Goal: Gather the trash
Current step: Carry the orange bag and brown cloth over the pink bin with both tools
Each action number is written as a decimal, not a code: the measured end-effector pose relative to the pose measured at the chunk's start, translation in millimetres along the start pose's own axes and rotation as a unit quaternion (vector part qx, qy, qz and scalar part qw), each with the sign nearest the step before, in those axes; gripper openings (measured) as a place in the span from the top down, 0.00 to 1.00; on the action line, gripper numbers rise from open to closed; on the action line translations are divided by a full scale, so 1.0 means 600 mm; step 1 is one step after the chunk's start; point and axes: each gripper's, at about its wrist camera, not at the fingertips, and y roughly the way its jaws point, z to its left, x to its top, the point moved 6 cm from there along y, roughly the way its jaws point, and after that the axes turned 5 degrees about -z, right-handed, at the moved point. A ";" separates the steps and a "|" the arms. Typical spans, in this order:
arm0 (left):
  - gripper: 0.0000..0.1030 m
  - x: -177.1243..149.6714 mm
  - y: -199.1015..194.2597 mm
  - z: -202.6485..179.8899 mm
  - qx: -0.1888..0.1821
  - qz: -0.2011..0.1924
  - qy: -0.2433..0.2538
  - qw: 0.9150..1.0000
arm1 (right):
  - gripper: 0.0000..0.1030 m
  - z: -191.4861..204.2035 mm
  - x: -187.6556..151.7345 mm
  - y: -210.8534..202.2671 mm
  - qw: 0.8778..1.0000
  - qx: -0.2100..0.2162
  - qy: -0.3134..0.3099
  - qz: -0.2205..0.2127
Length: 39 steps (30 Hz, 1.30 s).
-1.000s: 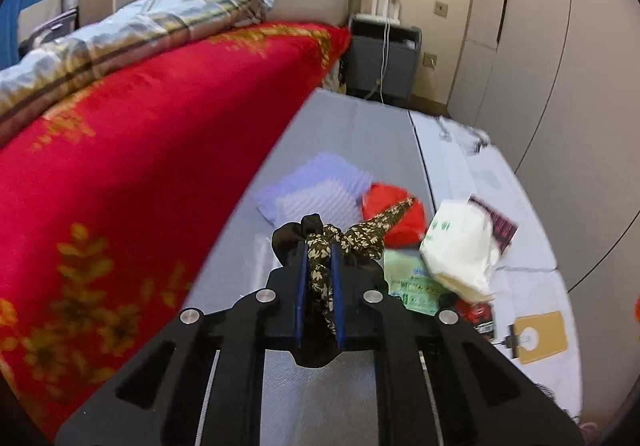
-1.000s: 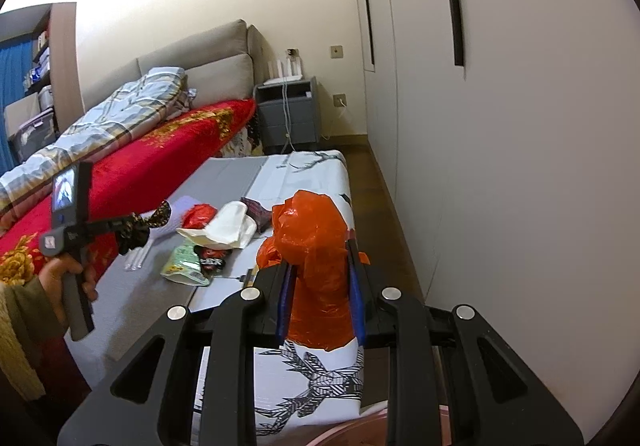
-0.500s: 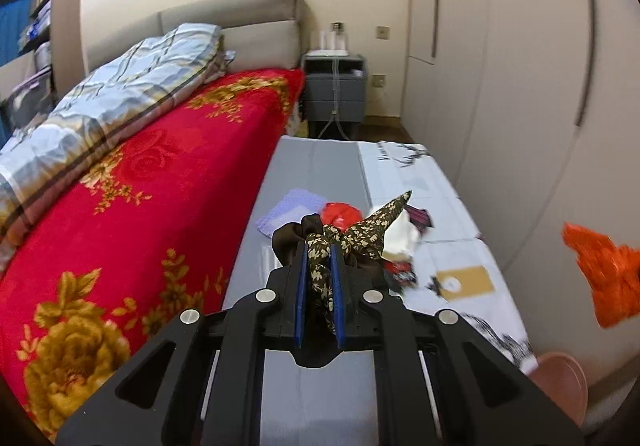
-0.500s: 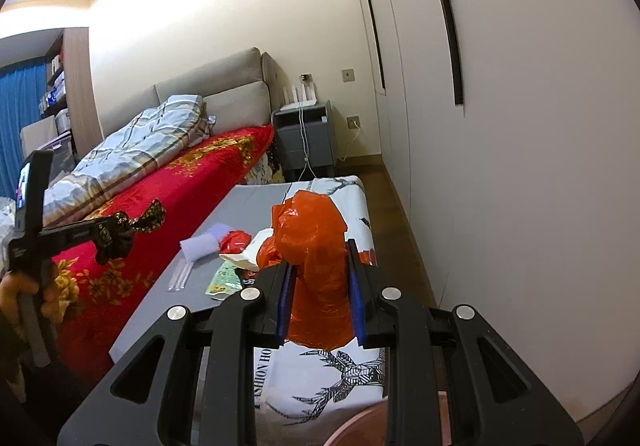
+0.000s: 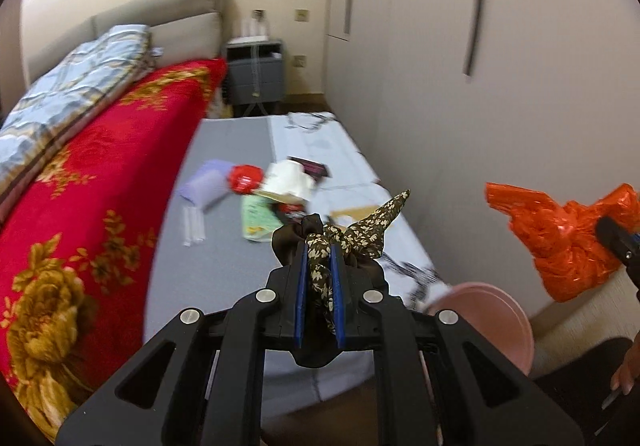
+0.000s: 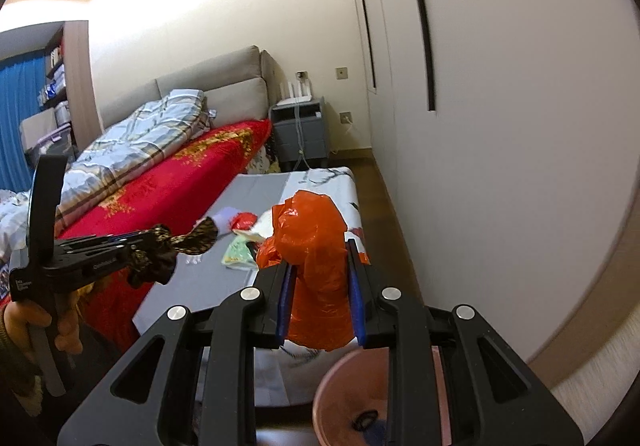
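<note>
The left gripper (image 5: 318, 274) has its fingers clenched on a flowery cloth scrunchie (image 5: 344, 238), and the right gripper (image 6: 320, 286) grasps a crumpled orange bag (image 6: 312, 246), both held up near the pink bin (image 6: 352, 398), probably so they can drop in. More trash (image 5: 276, 186) lies on the grey worktop (image 5: 224, 246). Only the right view looks into the bin and shows the hand (image 6: 36, 330) holding the left tool.

Left gripper (image 5: 320, 258): matt black plastic, silver metal bolts, blue pads; clamped soft floral-print cloth scrunchie (image 5: 340, 242). Right gripper (image 6: 320, 270): same finish; pinched crinkled, glossy orange plastic bag (image 6: 316, 246). Pink bin (image 6: 352, 398): smooth plastic. Red blanket (image 5: 88, 198): plush, gold flowers. Grey mat (image 5: 224, 230): matt cloth. Wardrobe doors (image 6: 500, 86): smooth, satin.
</note>
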 end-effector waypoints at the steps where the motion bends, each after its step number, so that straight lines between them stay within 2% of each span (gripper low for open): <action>1: 0.89 -0.003 0.000 -0.014 -0.009 0.002 0.005 1.000 | 0.76 -0.004 -0.007 -0.008 1.000 -0.007 -0.002 0.003; 9: 0.89 -0.034 0.017 -0.129 -0.068 0.021 0.052 0.996 | 0.76 -0.061 -0.048 -0.032 0.998 -0.066 0.008 0.024; 21: 0.89 -0.075 0.088 -0.257 -0.137 0.059 0.112 0.983 | 0.77 -0.134 -0.098 0.001 0.988 -0.141 0.034 0.061; 33: 0.89 -0.115 0.163 -0.310 -0.174 0.104 0.117 0.972 | 0.76 -0.175 -0.166 0.056 0.976 -0.175 0.048 0.123; 39: 0.89 -0.120 0.181 -0.329 -0.186 0.116 0.116 0.969 | 0.76 -0.194 -0.182 0.071 0.971 -0.183 0.060 0.143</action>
